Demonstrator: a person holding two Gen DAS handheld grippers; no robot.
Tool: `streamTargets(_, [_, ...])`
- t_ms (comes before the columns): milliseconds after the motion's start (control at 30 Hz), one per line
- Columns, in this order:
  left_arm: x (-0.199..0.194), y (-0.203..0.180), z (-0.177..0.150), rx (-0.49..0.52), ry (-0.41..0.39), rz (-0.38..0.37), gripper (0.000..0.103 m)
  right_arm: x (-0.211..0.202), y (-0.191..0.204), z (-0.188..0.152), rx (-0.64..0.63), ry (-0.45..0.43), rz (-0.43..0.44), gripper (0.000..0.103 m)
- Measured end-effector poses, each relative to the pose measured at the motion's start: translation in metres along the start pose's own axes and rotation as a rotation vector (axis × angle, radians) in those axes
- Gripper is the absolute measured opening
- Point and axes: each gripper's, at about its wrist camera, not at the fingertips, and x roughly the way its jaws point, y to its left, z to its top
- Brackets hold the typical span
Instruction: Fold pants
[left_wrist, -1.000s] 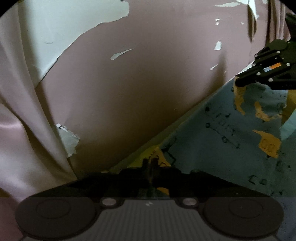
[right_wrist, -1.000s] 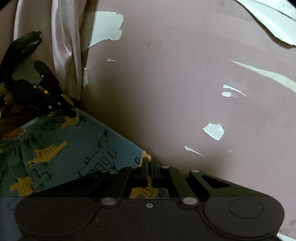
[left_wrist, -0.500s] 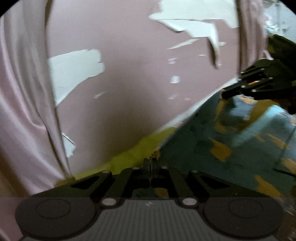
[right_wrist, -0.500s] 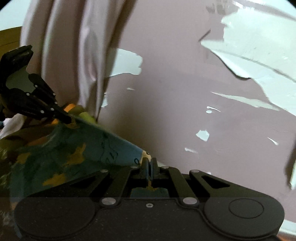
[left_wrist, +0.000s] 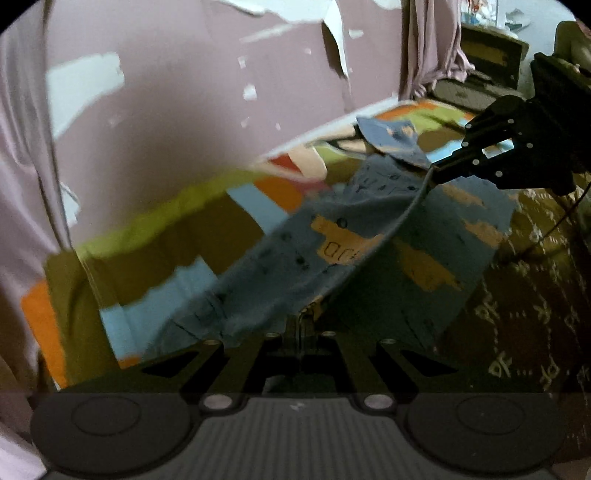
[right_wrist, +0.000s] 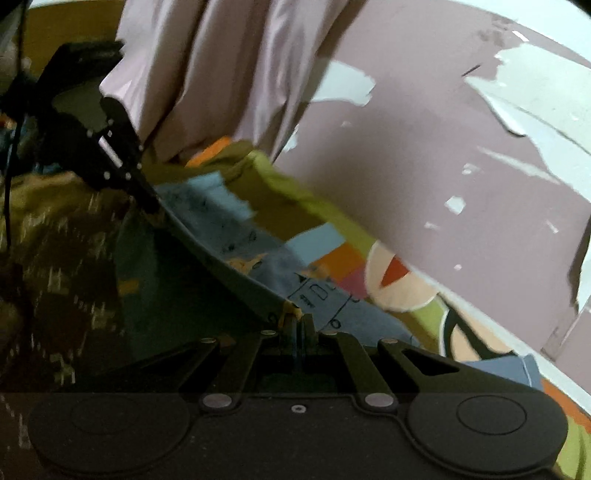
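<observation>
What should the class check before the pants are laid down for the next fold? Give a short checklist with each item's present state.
1. Left tool shut on pants: ok.
2. Right tool shut on the same edge: ok.
3. Edge between the tools stretched, not sagging: ok.
4. Rest of the pants hanging flat, free of bunching: cannot tell, blurred.
5. Patterned bedspread below free of other things: cannot tell.
6. Curtain clear of the cloth: ok.

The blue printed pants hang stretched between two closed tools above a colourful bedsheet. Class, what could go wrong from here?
1. Each tool, left tool and right tool, pinches only a thin edge of the pants; an edge may slip out.
2. The slack cloth may land creased on the bedsheet.
3. The curtain hangs close and could snag.
</observation>
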Motion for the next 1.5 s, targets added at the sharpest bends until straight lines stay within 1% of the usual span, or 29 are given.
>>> streamTargets(133, [0.006,-0.004,-0.009,-0.004,0.021,-0.011,0.000,0.003,0.013,-0.014,0.006,0.013,-0.001,0.000])
streamTargets(233, [0.000,-0.002,-0.010,-0.015,0.019,-0.030,0.000,0.000,0.016,-0.015,0.003,0.005,-0.005,0.000])
streamTargets(300, [-0.001,-0.003,-0.012,-0.002,0.026,-0.035,0.000,-0.005,0.020,-0.016,-0.026,0.001,-0.001,0.000])
streamTargets(433, [-0.001,-0.008,-0.015,0.027,0.058,-0.037,0.000,-0.011,0.027,-0.020,-0.057,0.007,0.032,0.000])
streamTargets(567, [0.000,-0.013,-0.018,0.036,0.091,-0.037,0.000,-0.014,0.036,-0.026,-0.073,0.015,0.070,0.000])
streamTargets(667, [0.002,-0.013,-0.021,0.029,0.116,-0.038,0.000,-0.016,0.039,-0.032,-0.047,0.016,0.086,0.000])
streamTargets(800, [0.009,-0.015,-0.021,0.023,0.152,-0.040,0.000,-0.018,0.043,-0.039,-0.032,0.004,0.085,0.000])
streamTargets(933, [0.015,-0.013,-0.018,0.005,0.182,-0.039,0.000,-0.015,0.041,-0.047,0.013,-0.003,0.092,0.000])
streamTargets(1133, [0.021,-0.015,-0.012,0.027,0.232,-0.020,0.000,-0.014,0.043,-0.061,0.056,-0.011,0.124,0.000])
streamTargets(1200, [0.028,-0.014,-0.011,-0.002,0.244,0.003,0.001,-0.008,0.043,-0.068,0.082,-0.006,0.127,0.001])
streamTargets(1233, [0.031,-0.013,-0.009,-0.030,0.254,0.009,0.003,-0.006,0.042,-0.069,0.098,0.000,0.132,0.005])
streamTargets(1267, [0.032,-0.011,-0.008,-0.065,0.262,0.013,0.007,-0.006,0.040,-0.072,0.126,-0.010,0.133,0.012])
streamTargets(1300, [0.031,-0.012,-0.006,-0.099,0.262,0.027,0.008,-0.007,0.037,-0.074,0.147,-0.026,0.145,0.013])
streamTargets(1333, [0.029,-0.013,-0.004,-0.123,0.267,0.039,0.010,-0.010,0.035,-0.075,0.160,-0.040,0.152,0.015])
streamTargets(1367, [0.026,-0.015,-0.001,-0.150,0.281,0.054,0.017,-0.013,0.032,-0.077,0.169,-0.055,0.152,0.022])
streamTargets(1400, [0.022,-0.017,0.000,-0.173,0.285,0.066,0.024,-0.018,0.030,-0.079,0.176,-0.071,0.146,0.026])
streamTargets(1433, [0.016,-0.021,0.003,-0.204,0.278,0.082,0.045,-0.022,0.027,-0.081,0.186,-0.085,0.140,0.037])
streamTargets(1467, [0.013,-0.025,0.005,-0.228,0.266,0.099,0.062,-0.027,0.024,-0.084,0.205,-0.098,0.123,0.050])
streamTargets(1500, [0.009,-0.031,0.008,-0.254,0.254,0.124,0.064,-0.033,0.021,-0.087,0.219,-0.111,0.105,0.054])
